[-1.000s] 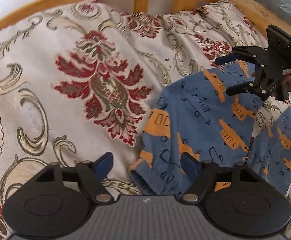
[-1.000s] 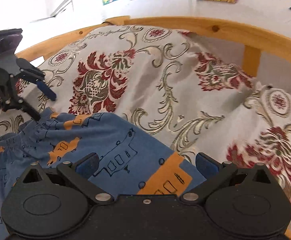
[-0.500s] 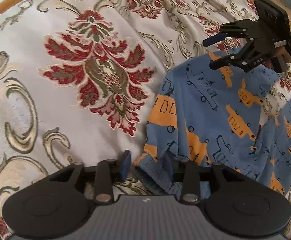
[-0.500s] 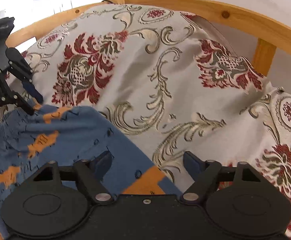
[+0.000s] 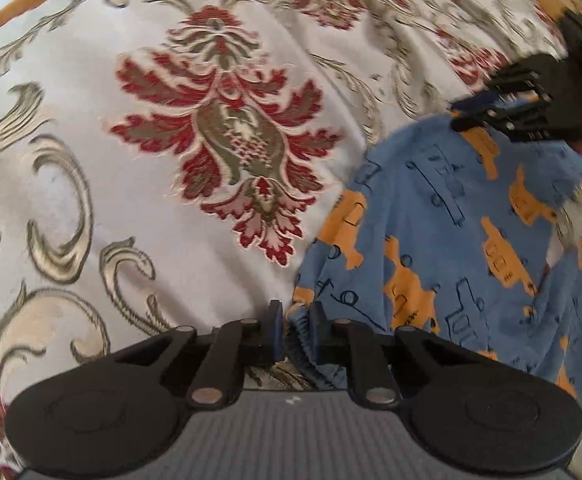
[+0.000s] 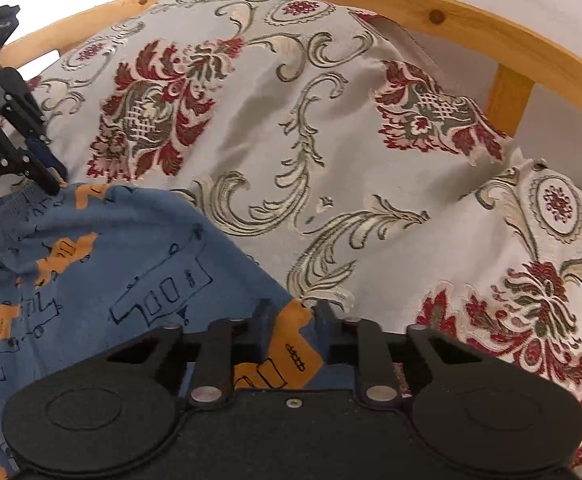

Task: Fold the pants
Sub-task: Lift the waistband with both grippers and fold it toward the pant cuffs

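Left gripper (image 5: 295,330) pinches the pants (image 5: 451,240) waistband between its fingers — right gripper (image 6: 293,330) clamps the pants' hem corner.

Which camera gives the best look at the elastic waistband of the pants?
The left wrist view: the waistband sits pinched in the left hand-held gripper. The right wrist view shows it only as a gathered edge far left.

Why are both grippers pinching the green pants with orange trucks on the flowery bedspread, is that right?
Almost. The pants are blue, not green, as the right wrist view shows. Both the left gripper and right gripper do pinch them on the flowery bedspread.
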A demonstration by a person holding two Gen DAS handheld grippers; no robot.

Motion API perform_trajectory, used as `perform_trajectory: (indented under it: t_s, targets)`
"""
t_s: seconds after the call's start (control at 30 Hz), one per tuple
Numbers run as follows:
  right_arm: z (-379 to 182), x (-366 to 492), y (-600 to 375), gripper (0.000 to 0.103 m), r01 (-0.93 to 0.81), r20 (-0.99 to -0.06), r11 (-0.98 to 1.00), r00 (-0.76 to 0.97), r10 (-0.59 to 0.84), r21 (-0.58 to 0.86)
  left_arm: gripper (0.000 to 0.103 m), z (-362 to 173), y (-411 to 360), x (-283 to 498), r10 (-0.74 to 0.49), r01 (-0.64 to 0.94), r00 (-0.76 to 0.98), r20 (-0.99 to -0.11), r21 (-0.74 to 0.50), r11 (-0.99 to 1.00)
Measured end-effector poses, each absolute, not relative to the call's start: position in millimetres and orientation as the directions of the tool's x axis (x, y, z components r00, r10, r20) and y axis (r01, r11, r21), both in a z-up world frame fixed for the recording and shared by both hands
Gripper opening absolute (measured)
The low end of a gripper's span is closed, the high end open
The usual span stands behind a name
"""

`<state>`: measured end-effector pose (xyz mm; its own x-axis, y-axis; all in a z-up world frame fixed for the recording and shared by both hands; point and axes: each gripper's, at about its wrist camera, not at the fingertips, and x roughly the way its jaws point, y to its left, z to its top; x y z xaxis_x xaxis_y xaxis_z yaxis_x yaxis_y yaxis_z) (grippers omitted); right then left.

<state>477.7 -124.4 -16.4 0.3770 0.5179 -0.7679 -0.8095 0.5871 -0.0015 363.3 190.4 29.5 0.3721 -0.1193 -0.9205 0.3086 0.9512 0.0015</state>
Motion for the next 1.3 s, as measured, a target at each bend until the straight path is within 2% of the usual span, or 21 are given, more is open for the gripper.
perform_trajectory:
  t_s: [0.2, 0.3, 0.57, 0.77, 0.93, 1.3]
  targets:
    - [-12.1, 464.9, -123.8, 0.003, -0.804, -0.747, 0.592, 0.430, 0.507, -0.061, 0.012, 35.0, 175.0, 346.1, -0.012, 0.262, 0.515, -0.857, 0.144, 0.954]
    - [-9.4, 455.8, -125.1, 0.002, -0.797, -0.728, 0.597, 0.462, 0.506, -0.091, 0.012, 40.7, 177.5, 335.3, -0.015, 0.231, 0.565, -0.825, 0.142, 0.963]
    - [-8.8, 436.5, -132.8, 0.002, -0.791, -0.722, 0.599, 0.486, 0.493, -0.125, 0.012, 51.6, 196.5, 329.6, -0.047, 0.186, 0.581, -0.812, 0.077, 0.980]
    - [-13.7, 428.9, -133.1, 0.001, -0.780, -0.717, 0.611, 0.503, 0.483, -0.136, 0.011, 53.9, 178.0, 327.1, 0.042, 0.177, 0.634, -0.772, 0.198, 0.964]
    - [-8.5, 414.6, -137.8, 0.000, -0.749, -0.680, 0.645, 0.553, 0.481, -0.152, 0.011, 58.8, 155.1, 299.6, 0.093, 0.166, 0.753, -0.652, 0.325, 0.931]
    - [24.6, 295.4, -162.6, 0.000, -0.661, -0.495, 0.680, 0.727, 0.476, -0.317, 0.011, 52.8, 144.1, 216.3, 0.052, 0.191, 0.907, -0.418, 0.517, 0.835]
